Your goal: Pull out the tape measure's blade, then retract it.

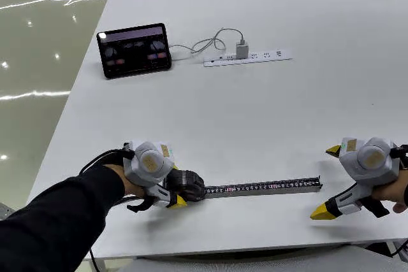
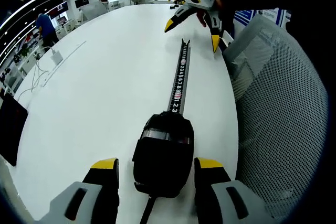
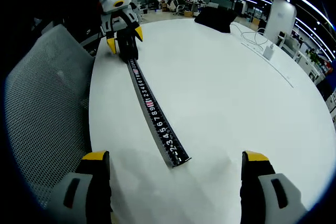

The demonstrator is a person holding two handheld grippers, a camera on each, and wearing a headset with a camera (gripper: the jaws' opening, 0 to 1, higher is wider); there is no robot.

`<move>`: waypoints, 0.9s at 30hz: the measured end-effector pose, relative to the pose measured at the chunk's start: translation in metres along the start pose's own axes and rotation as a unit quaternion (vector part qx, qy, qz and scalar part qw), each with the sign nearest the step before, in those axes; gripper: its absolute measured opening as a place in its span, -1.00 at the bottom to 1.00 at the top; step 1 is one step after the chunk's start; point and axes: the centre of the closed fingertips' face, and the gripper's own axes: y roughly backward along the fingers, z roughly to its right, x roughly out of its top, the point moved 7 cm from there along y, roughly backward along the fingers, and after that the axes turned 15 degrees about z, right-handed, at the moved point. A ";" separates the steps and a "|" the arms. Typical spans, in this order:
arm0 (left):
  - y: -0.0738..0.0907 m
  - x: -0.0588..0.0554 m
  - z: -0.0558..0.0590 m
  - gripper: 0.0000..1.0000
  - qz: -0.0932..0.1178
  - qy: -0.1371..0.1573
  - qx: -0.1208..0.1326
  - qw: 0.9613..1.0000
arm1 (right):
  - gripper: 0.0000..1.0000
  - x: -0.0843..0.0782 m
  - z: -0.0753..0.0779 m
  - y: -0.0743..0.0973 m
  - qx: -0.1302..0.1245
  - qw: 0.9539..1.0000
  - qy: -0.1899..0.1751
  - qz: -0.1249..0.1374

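A black tape measure case (image 1: 186, 185) lies near the front edge of the white table (image 1: 255, 113). My left gripper (image 1: 180, 184) is shut on it, and the case (image 2: 163, 153) sits between its yellow-tipped jaws (image 2: 157, 163). The blade (image 1: 261, 188) lies flat on the table, stretched out to the right, and its numbered face (image 2: 178, 80) runs away from the case. The hooked blade end (image 3: 178, 158) rests on the table between the wide-apart jaws of my right gripper (image 3: 174, 157), touching neither. That right gripper (image 1: 325, 183) stands open just past the blade tip.
A dark tablet (image 1: 134, 49) stands at the back left. A white power strip (image 1: 248, 57) with a charger and cable lies behind the middle. A grey mesh chair (image 2: 278, 103) sits close against the table's front edge (image 1: 255, 243).
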 end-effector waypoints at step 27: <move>0.047 -0.014 -0.003 1.00 0.161 0.171 0.184 0.954 | 1.00 -0.003 -0.011 0.025 -0.075 0.993 -0.050 0.082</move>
